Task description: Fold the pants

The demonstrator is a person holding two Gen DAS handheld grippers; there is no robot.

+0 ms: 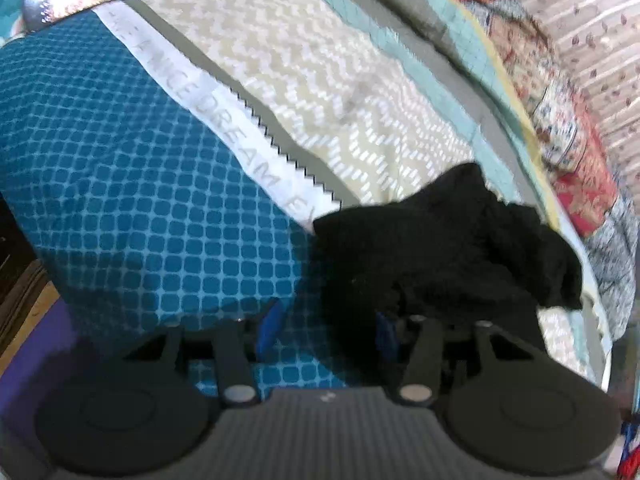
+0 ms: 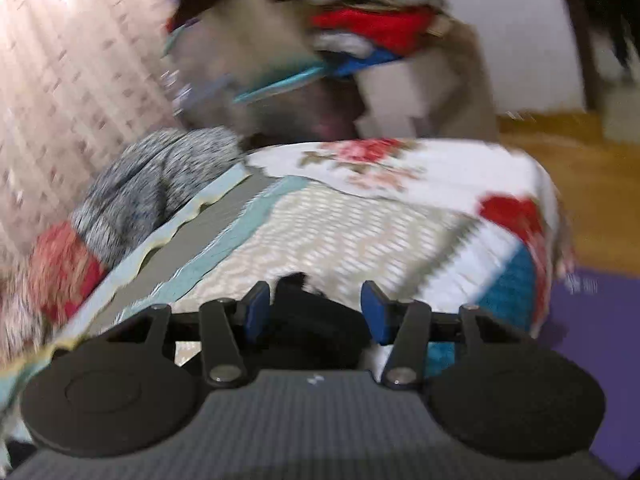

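The black pants [image 1: 440, 248] lie crumpled in a heap on the patchwork bedspread [image 1: 160, 184], at the right of the left wrist view. My left gripper [image 1: 326, 328] is open just before the heap, its right blue pad half hidden by the black cloth, its left pad over the teal squares. In the right wrist view a bit of the black pants [image 2: 308, 312] lies between the open blue pads of my right gripper [image 2: 316, 312], low over the bed. I cannot tell whether either gripper touches the cloth.
A folded floral quilt [image 1: 560, 128] and a grey knit item [image 2: 152, 188] lie along the curtain side of the bed. A stack of clothes [image 2: 360, 28] sits beyond the bed's foot. Wooden floor [image 2: 592, 168] and a purple mat [image 2: 592, 340] lie beside the bed.
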